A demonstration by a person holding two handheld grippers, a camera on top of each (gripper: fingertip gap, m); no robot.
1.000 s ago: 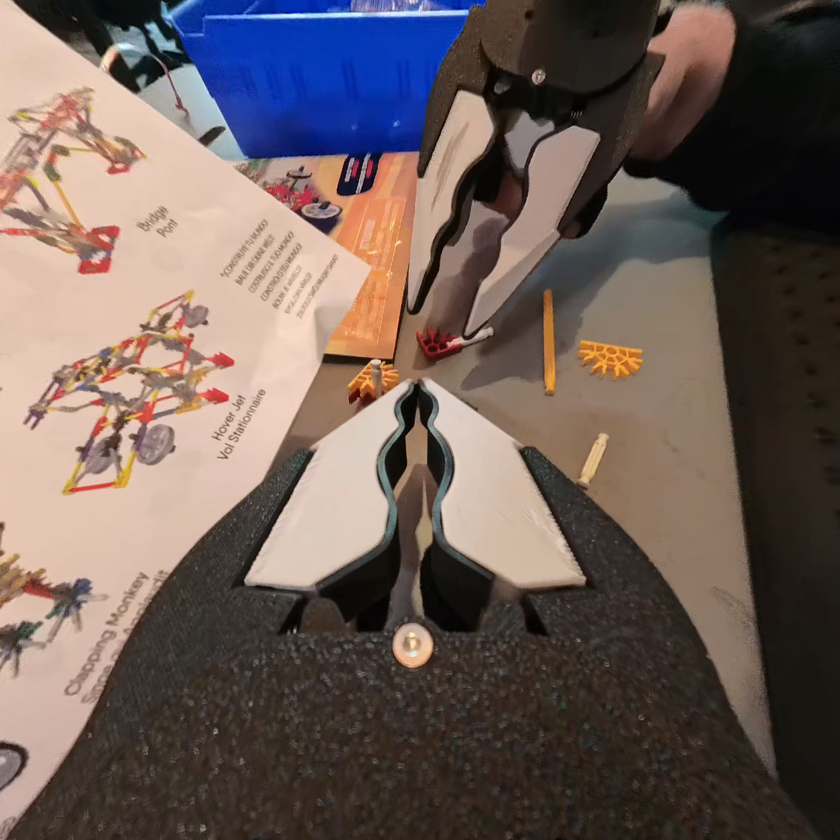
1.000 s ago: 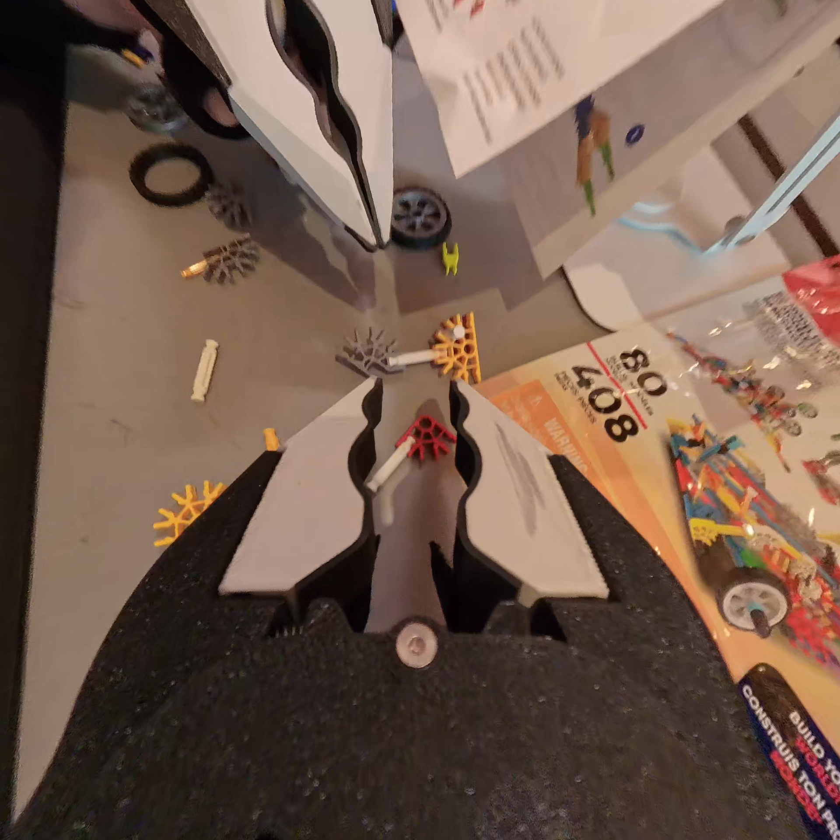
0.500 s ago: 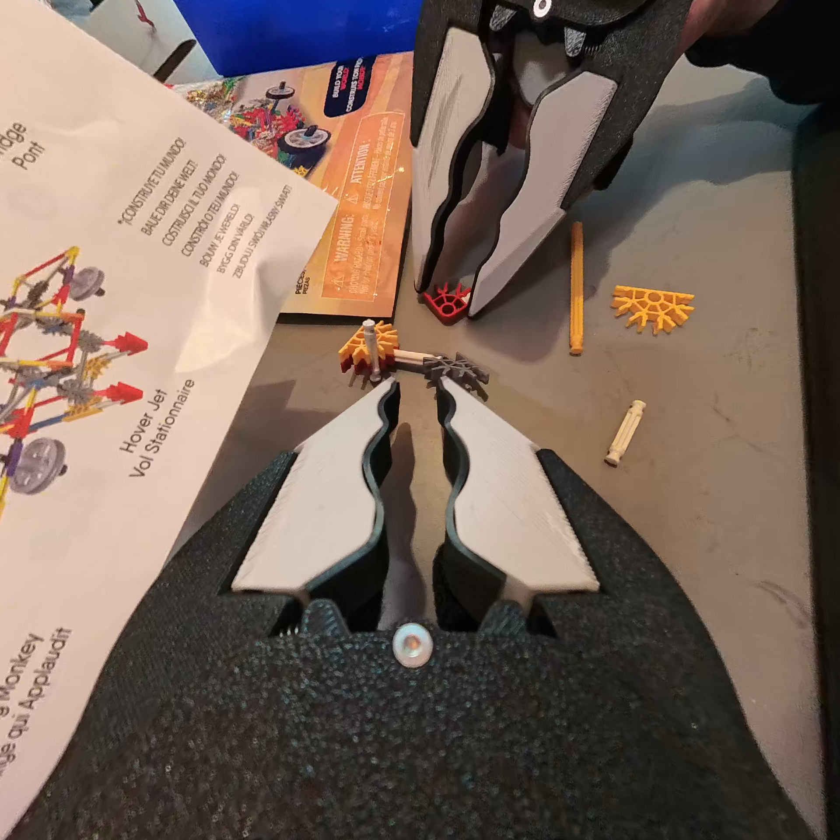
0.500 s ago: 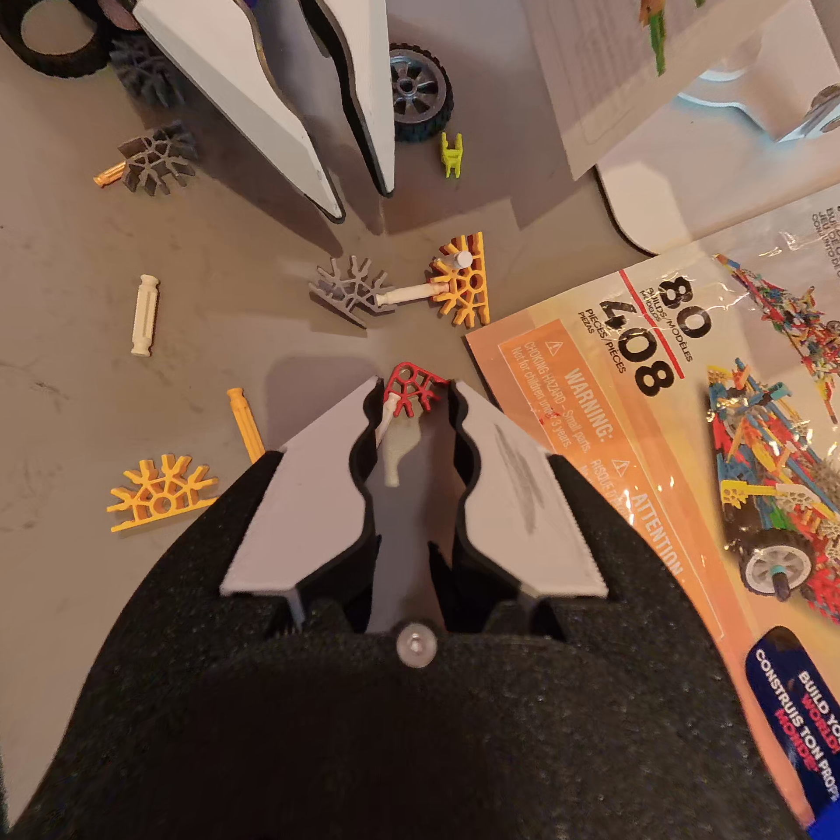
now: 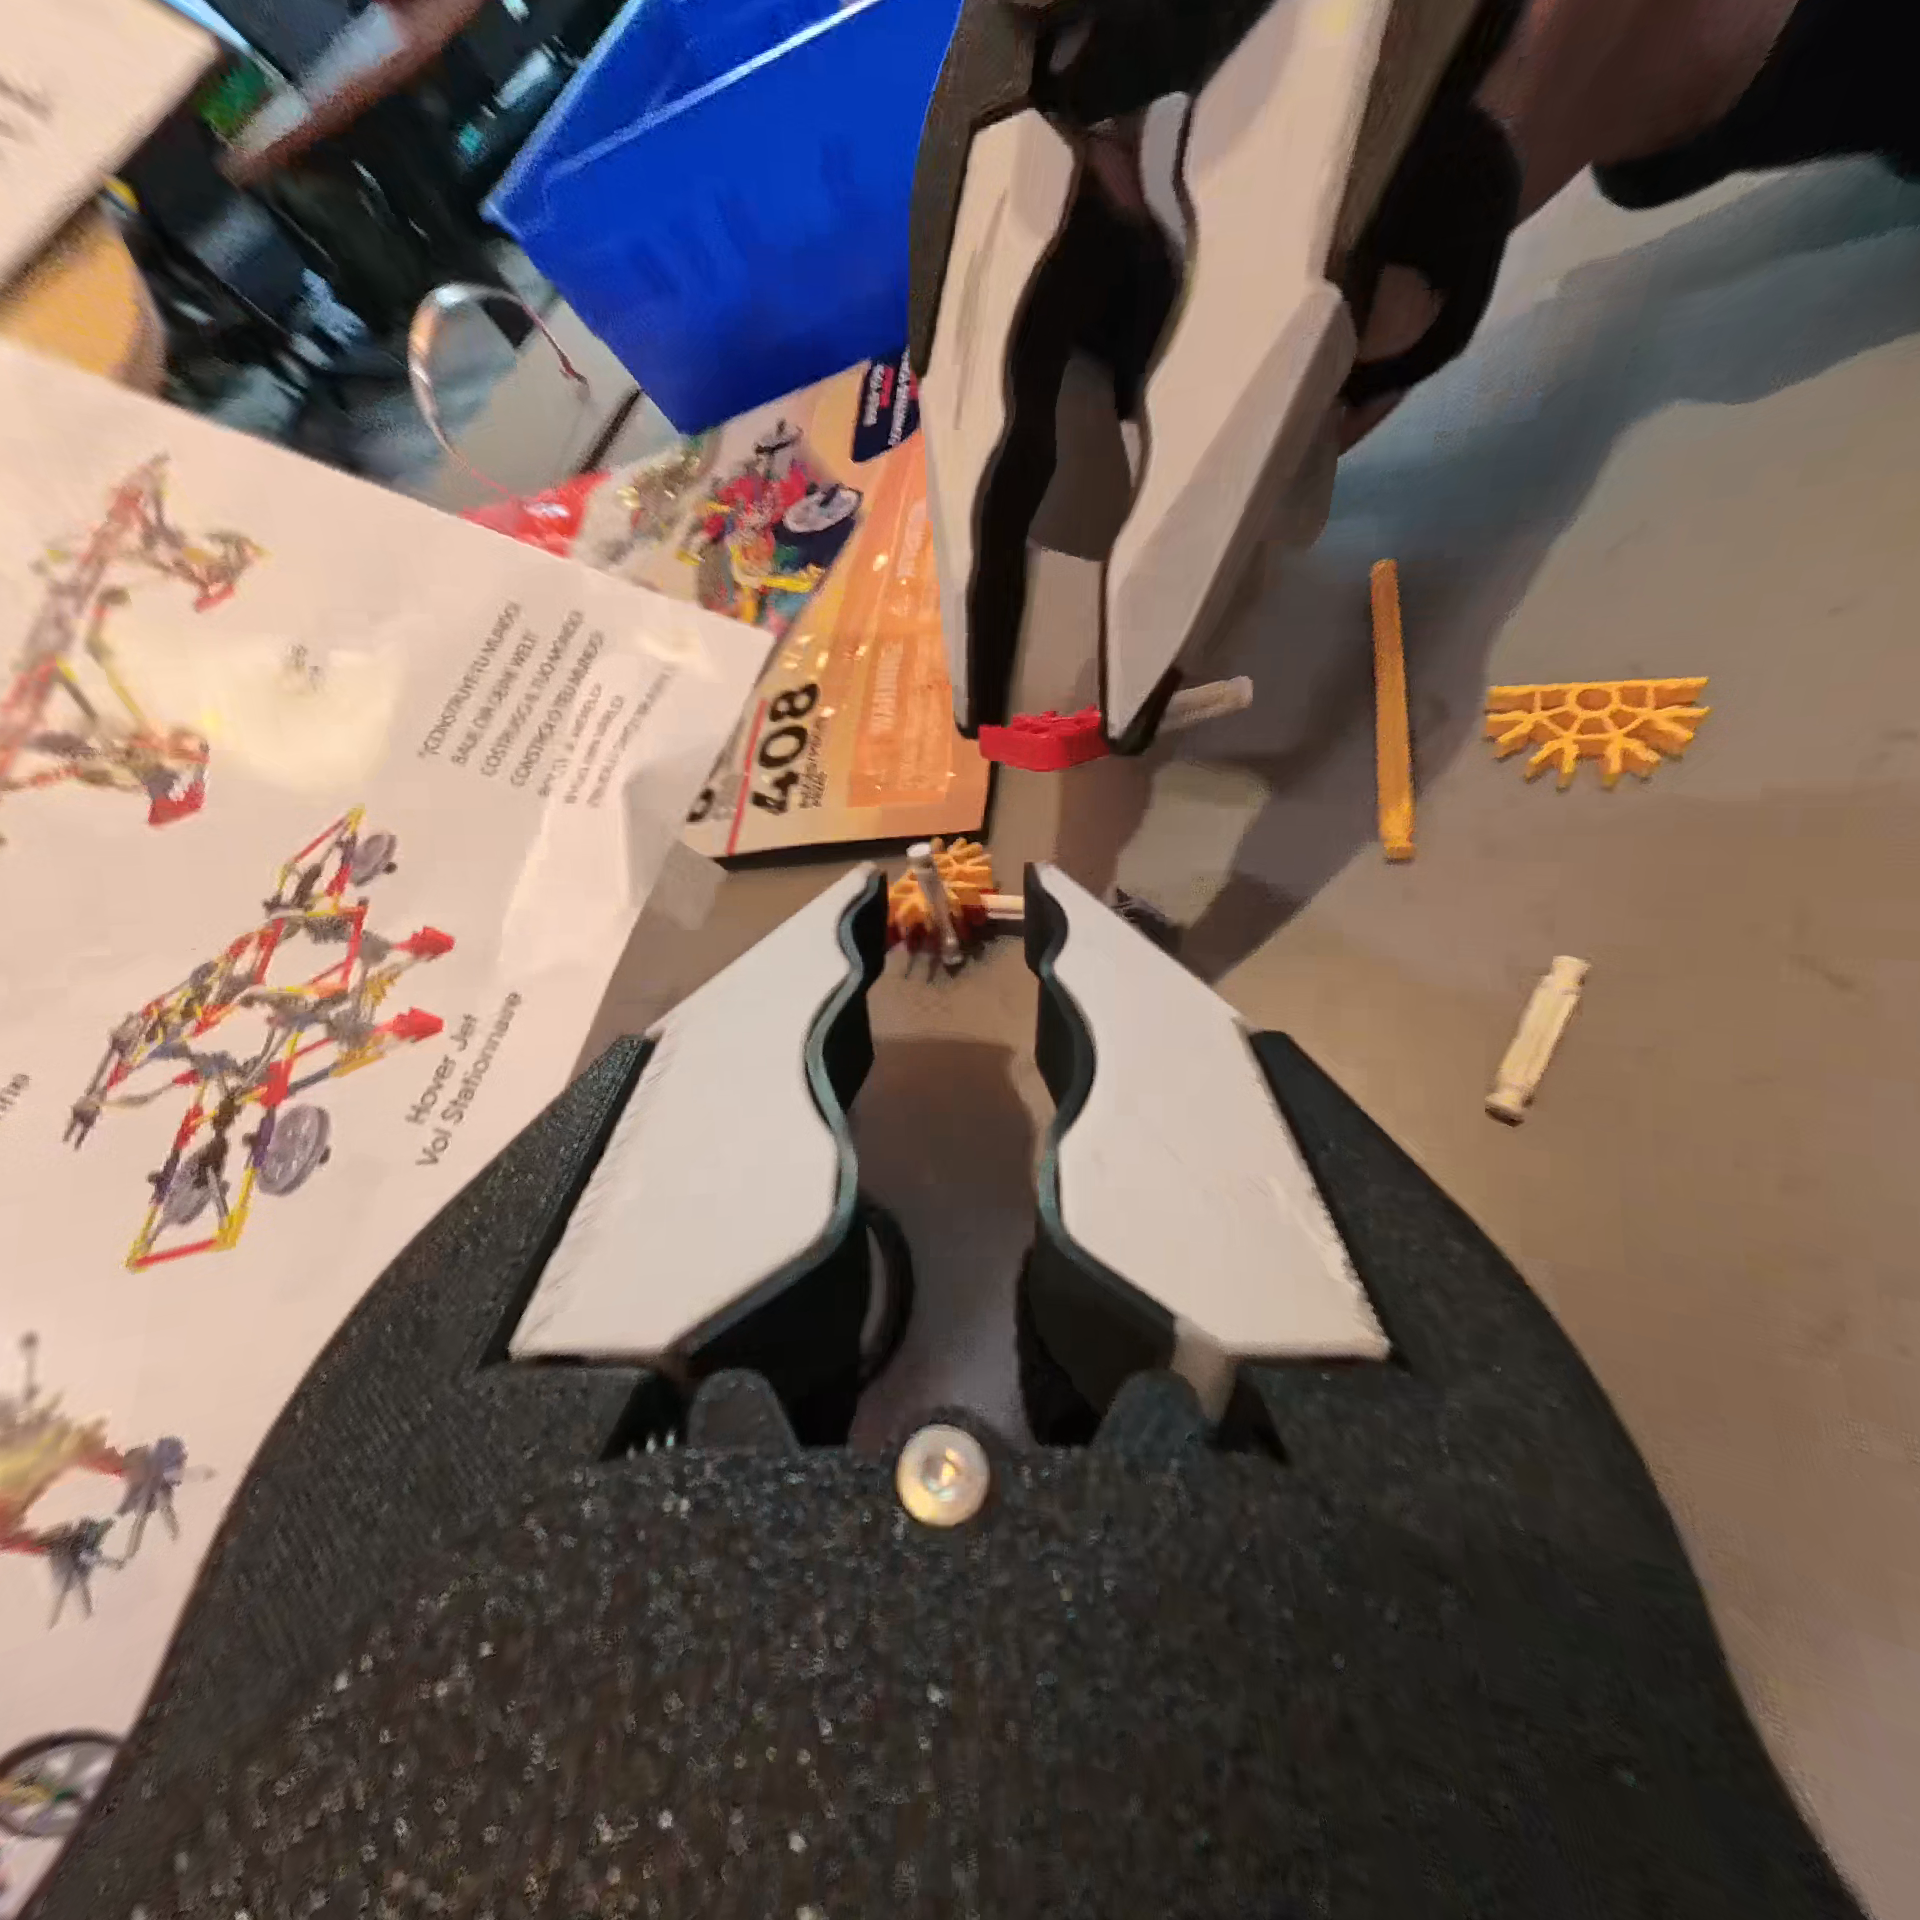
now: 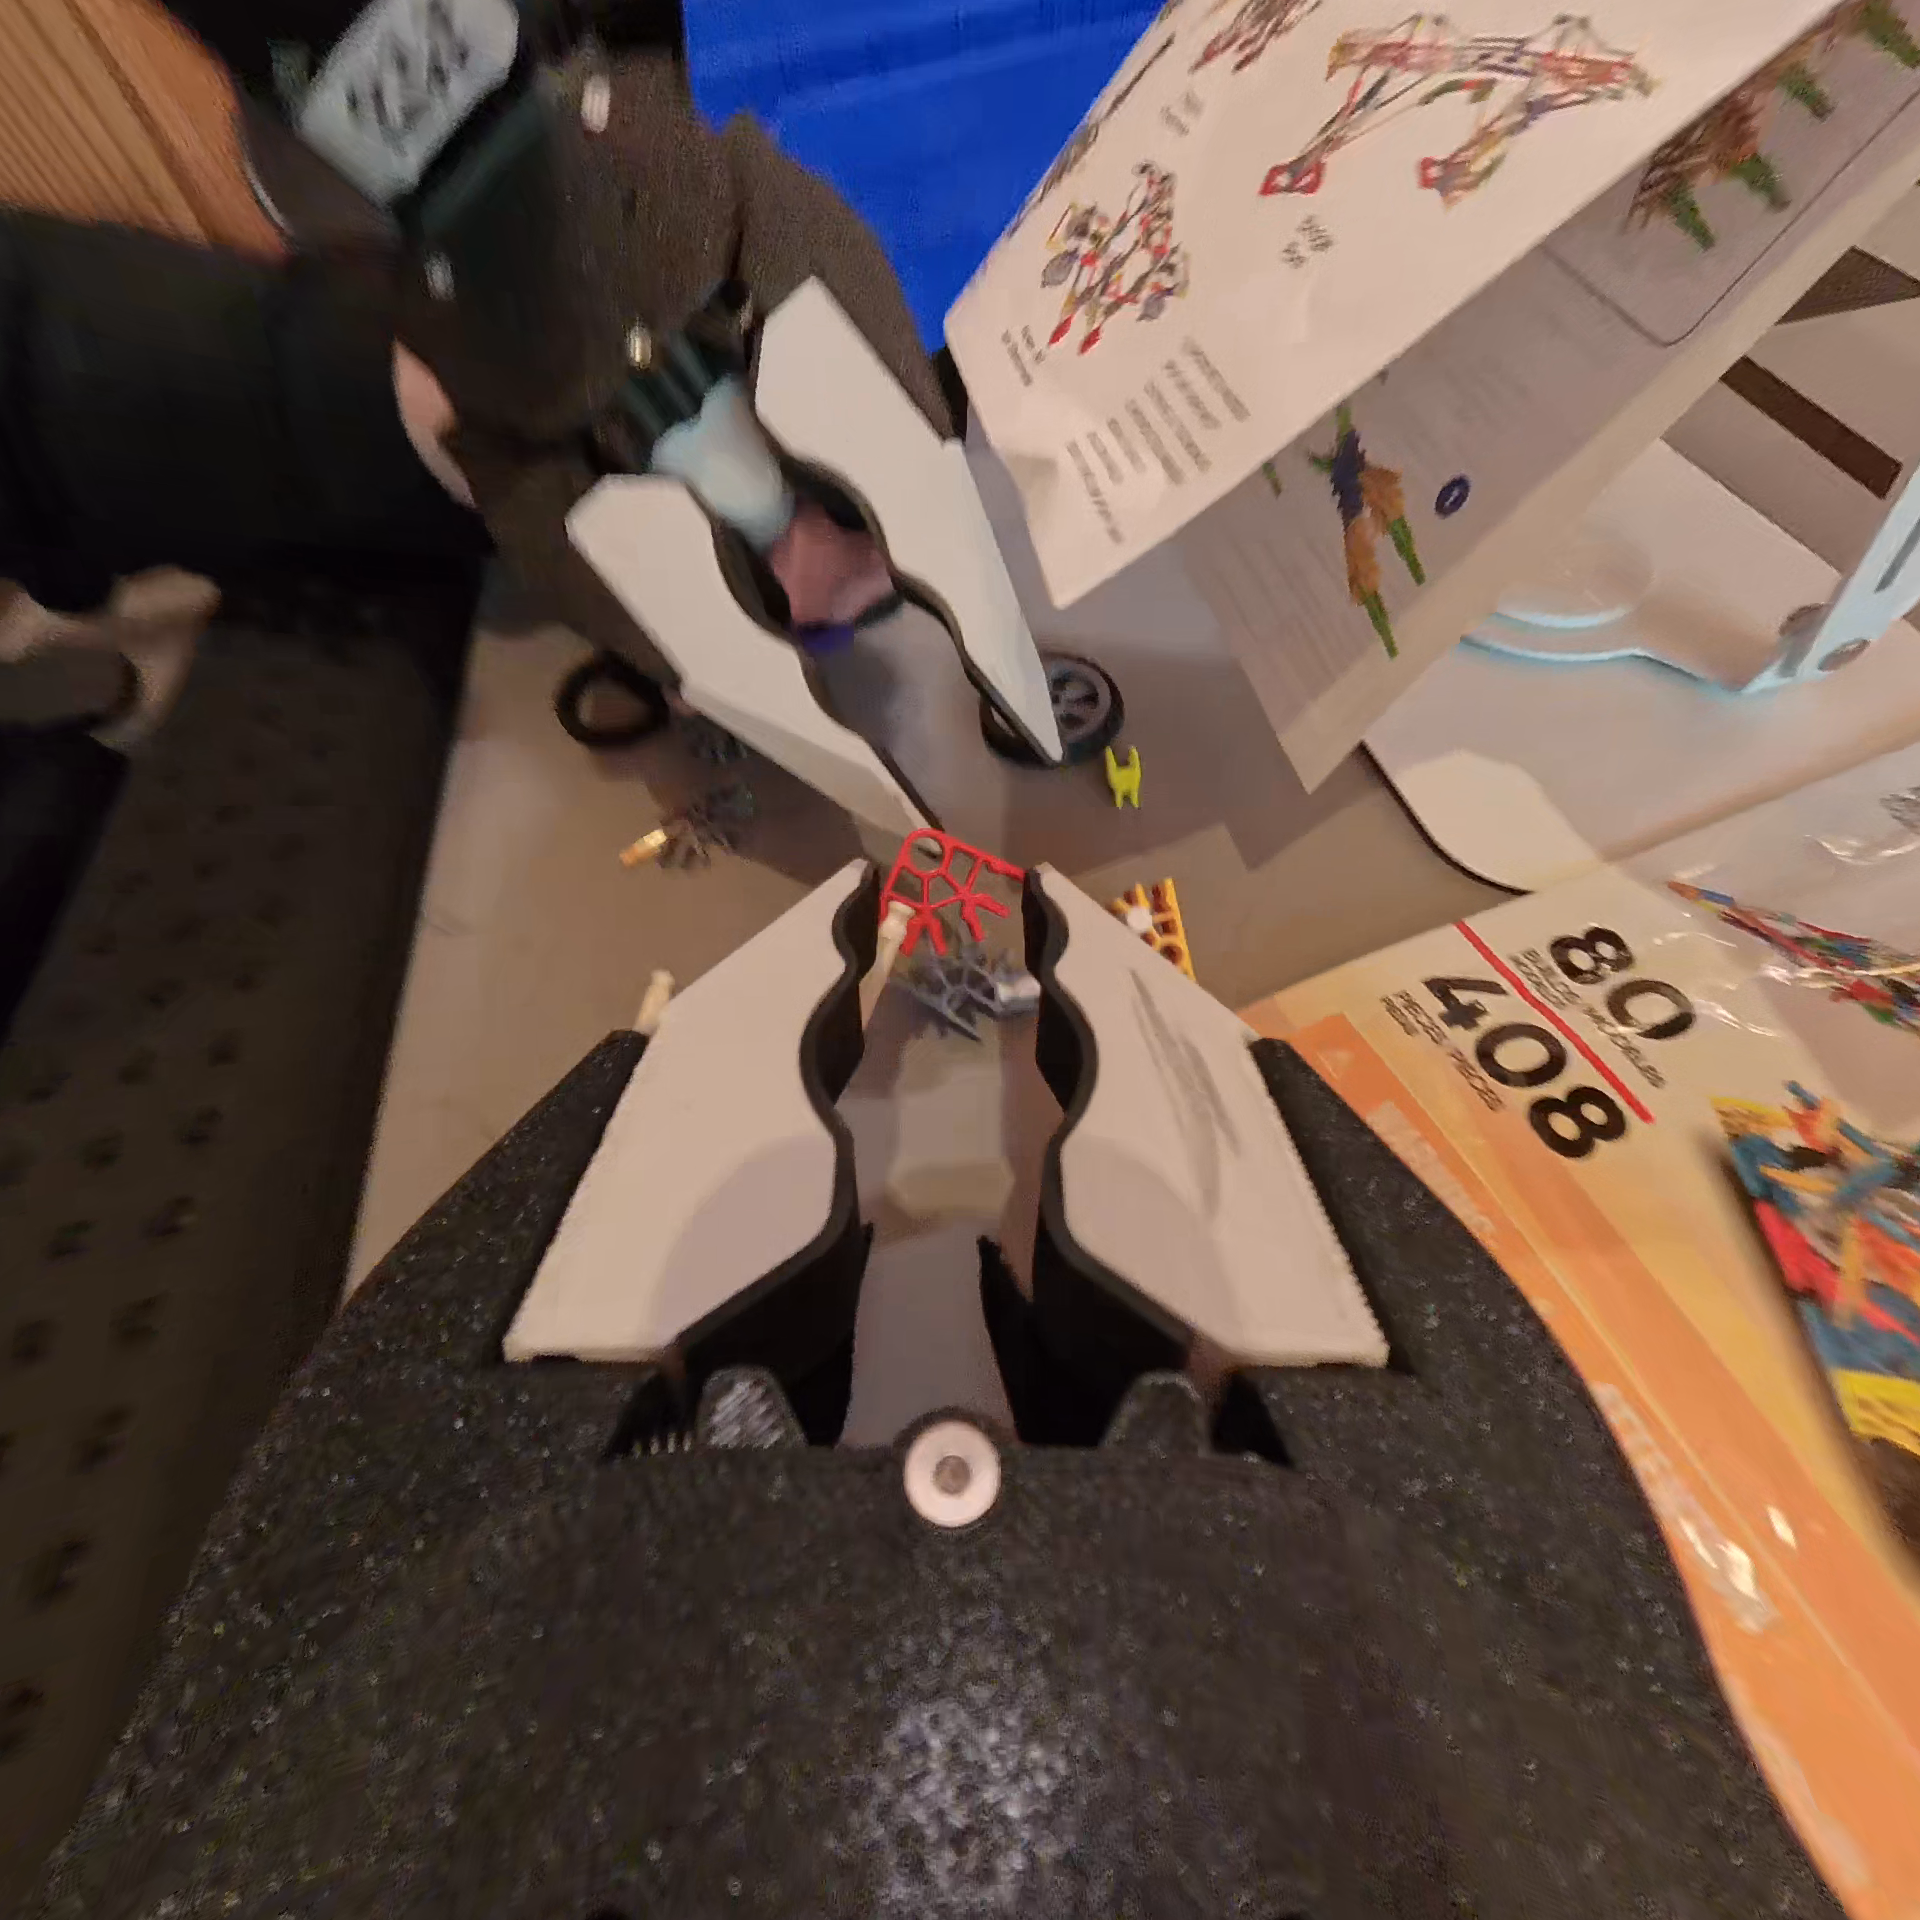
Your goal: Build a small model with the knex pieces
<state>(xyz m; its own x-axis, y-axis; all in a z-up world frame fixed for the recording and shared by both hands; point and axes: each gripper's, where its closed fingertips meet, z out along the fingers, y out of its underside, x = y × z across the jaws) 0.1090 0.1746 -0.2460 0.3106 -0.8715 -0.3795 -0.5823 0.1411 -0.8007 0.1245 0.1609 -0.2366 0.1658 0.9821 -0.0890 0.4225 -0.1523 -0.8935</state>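
Note:
My right gripper (image 6: 951, 878) is shut on a red fan-shaped connector (image 6: 948, 891) with a white rod (image 6: 883, 956) plugged into it. In the left wrist view it (image 5: 1044, 717) holds the red connector (image 5: 1039, 740) a little above the grey table (image 5: 1558, 1351), with the rod (image 5: 1210, 694) sticking out sideways. My left gripper (image 5: 951, 883) is open. Just beyond its tips lies an orange connector (image 5: 935, 902) joined by a white rod to a grey connector (image 6: 971, 987). In the right wrist view the left gripper (image 6: 982, 784) faces mine with its jaws wide apart.
An instruction sheet (image 5: 312, 831), an orange parts bag (image 5: 862, 675) and a blue bin (image 5: 727, 208) lie to the left. Loose on the table are a yellow rod (image 5: 1392, 707), a yellow fan connector (image 5: 1595, 727), an ivory rod (image 5: 1538, 1039), a wheel (image 6: 1081, 696) and a black tyre (image 6: 603, 707). My two grippers' fingertips are within a few centimetres of each other.
My left gripper opened and let go of the orange-and-grey assembly, which now lies on the table. My right gripper closed on the red connector and lifted it off the table.

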